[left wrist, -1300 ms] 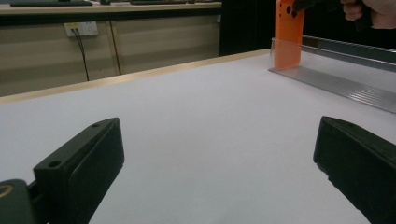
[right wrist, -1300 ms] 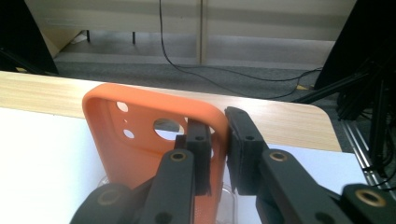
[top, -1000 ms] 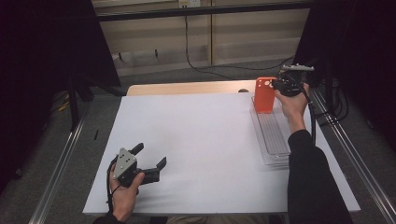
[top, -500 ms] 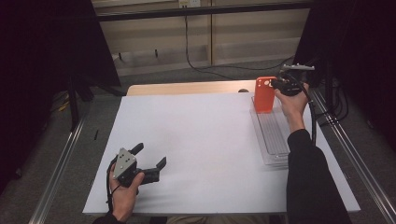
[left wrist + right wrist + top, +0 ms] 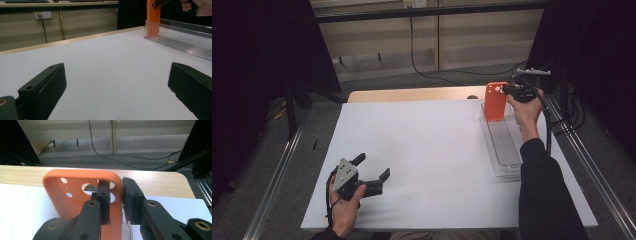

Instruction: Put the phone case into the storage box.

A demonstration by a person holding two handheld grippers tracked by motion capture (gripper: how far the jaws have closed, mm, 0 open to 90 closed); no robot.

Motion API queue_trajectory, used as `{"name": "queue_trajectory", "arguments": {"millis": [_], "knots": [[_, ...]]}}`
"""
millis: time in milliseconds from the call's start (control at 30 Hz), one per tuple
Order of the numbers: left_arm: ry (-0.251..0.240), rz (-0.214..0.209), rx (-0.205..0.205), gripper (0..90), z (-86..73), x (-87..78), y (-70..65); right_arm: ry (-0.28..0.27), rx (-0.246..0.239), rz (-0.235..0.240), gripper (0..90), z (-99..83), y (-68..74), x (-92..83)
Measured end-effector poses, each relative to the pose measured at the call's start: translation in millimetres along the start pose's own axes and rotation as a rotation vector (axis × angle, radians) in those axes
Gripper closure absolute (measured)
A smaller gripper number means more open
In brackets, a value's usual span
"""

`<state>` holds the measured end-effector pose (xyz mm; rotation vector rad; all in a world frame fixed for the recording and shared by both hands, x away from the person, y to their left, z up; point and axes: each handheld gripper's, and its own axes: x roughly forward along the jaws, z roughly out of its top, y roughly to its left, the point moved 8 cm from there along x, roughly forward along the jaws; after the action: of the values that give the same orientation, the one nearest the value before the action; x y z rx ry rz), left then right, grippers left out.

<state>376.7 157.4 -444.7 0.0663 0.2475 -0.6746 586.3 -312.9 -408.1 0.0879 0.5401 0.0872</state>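
An orange phone case (image 5: 495, 100) stands upright at the far end of a clear ribbed tray (image 5: 504, 150) on the right side of the table. My right gripper (image 5: 508, 93) is shut on the case's upper edge. In the right gripper view one jaw sits inside the case (image 5: 72, 205) and the other presses on its outer wall, my right gripper (image 5: 116, 185) pinching that edge. My left gripper (image 5: 373, 165) rests at the near left on the white table (image 5: 427, 150), open, nothing between its jaws. In the left gripper view my left gripper (image 5: 116, 75) faces the case (image 5: 153, 17) and tray (image 5: 180, 42).
A wooden strip (image 5: 412, 94) borders the table's far edge. Metal rails (image 5: 277, 185) run along both sides of the table. Black cables (image 5: 422, 60) lie on the floor beyond it. A wide stretch of white surface lies between the two hands.
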Motion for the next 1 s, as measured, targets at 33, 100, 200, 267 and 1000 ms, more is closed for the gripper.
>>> {"name": "queue_trajectory", "arguments": {"millis": [33,100,200,267,1000], "knots": [[0.0,-0.001,0.002,1.8,0.0,0.3,-0.2,0.001,0.003,0.001,76.2,-0.2,0.0,-0.1],[-0.001,-0.003,0.005,1.8,0.3,0.3,-0.9,0.001,0.004,0.002,76.2,-0.4,-0.2,0.0],[0.0,-0.003,0.005,1.8,0.2,-0.4,-0.2,0.001,0.006,0.003,75.9,0.0,-0.2,0.2],[0.0,-0.003,0.002,1.8,0.1,-0.5,0.4,0.0,0.008,0.005,75.8,0.0,-0.2,0.3],[-0.003,0.002,0.005,1.8,0.8,-1.4,1.9,0.001,0.011,0.006,69.7,-1.7,0.7,1.0]]}}
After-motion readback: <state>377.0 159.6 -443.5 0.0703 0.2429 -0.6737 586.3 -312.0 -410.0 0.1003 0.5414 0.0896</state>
